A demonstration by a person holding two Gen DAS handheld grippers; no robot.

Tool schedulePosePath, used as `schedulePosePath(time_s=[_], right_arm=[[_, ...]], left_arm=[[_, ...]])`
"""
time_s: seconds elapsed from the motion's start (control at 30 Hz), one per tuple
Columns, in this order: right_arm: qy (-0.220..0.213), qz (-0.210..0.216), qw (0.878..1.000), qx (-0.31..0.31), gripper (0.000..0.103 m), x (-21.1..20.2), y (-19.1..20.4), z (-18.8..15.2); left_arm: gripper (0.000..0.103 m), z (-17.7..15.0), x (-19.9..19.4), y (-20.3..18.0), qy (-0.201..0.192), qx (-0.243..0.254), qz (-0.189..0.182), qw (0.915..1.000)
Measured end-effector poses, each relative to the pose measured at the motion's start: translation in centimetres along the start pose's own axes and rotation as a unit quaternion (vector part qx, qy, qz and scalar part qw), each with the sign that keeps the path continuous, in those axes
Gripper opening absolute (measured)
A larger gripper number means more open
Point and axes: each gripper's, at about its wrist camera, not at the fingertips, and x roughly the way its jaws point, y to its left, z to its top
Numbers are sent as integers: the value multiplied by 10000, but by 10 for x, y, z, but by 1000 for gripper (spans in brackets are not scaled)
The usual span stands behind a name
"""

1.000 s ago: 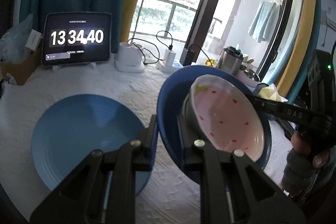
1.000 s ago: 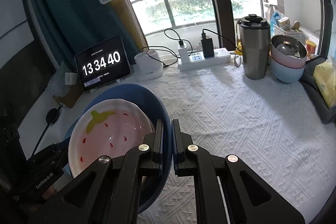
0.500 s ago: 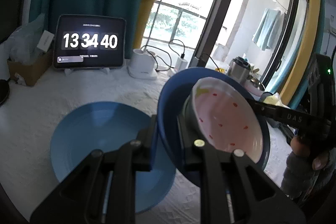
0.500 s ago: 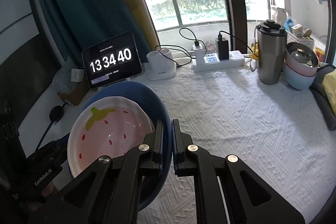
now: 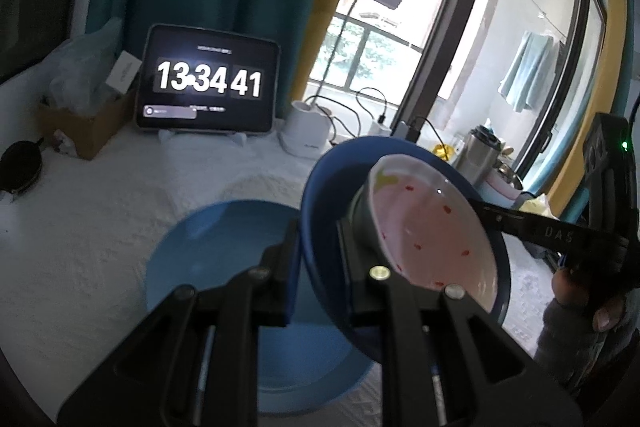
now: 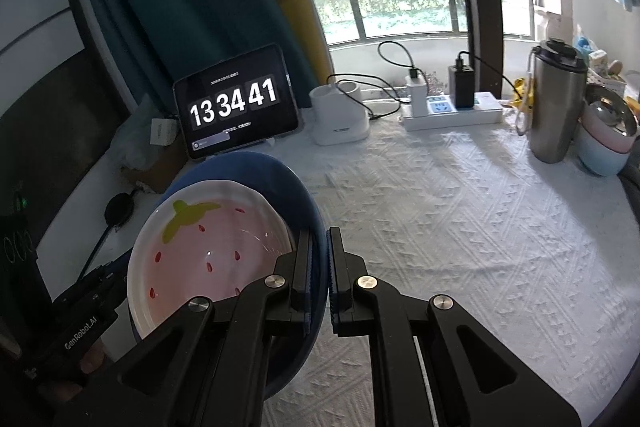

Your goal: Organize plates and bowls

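While both grippers clamp the dark blue plate [image 6: 308,227] carrying the strawberry bowl [image 6: 208,247], the left gripper [image 5: 316,259] hangs above a light blue plate [image 5: 224,247]; beyond the right gripper [image 6: 319,267] stand a clock tablet [image 6: 236,107], power strip [image 6: 452,115], steel flask [image 6: 556,103] and stacked bowls [image 6: 604,139].

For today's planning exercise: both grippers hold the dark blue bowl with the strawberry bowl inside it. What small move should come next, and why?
Probably carry the dark blue bowl sideways until it is over the light blue plate, then lower it. Both grippers, left gripper and right gripper, clamp its rim, it hangs above the tablecloth, and the plate lies bare.
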Motion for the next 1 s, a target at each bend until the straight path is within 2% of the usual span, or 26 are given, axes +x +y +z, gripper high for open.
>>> schedulePosePath(time_s=[0.73, 1.0], right_arm=[[488, 207, 9984, -172, 8, 55, 44, 5], [605, 254, 9977, -169, 8, 67, 51, 6]], left_arm=[[16, 3, 5, 54, 106, -302, 403, 9987], [16, 3, 7, 61, 126, -295, 490, 9983]])
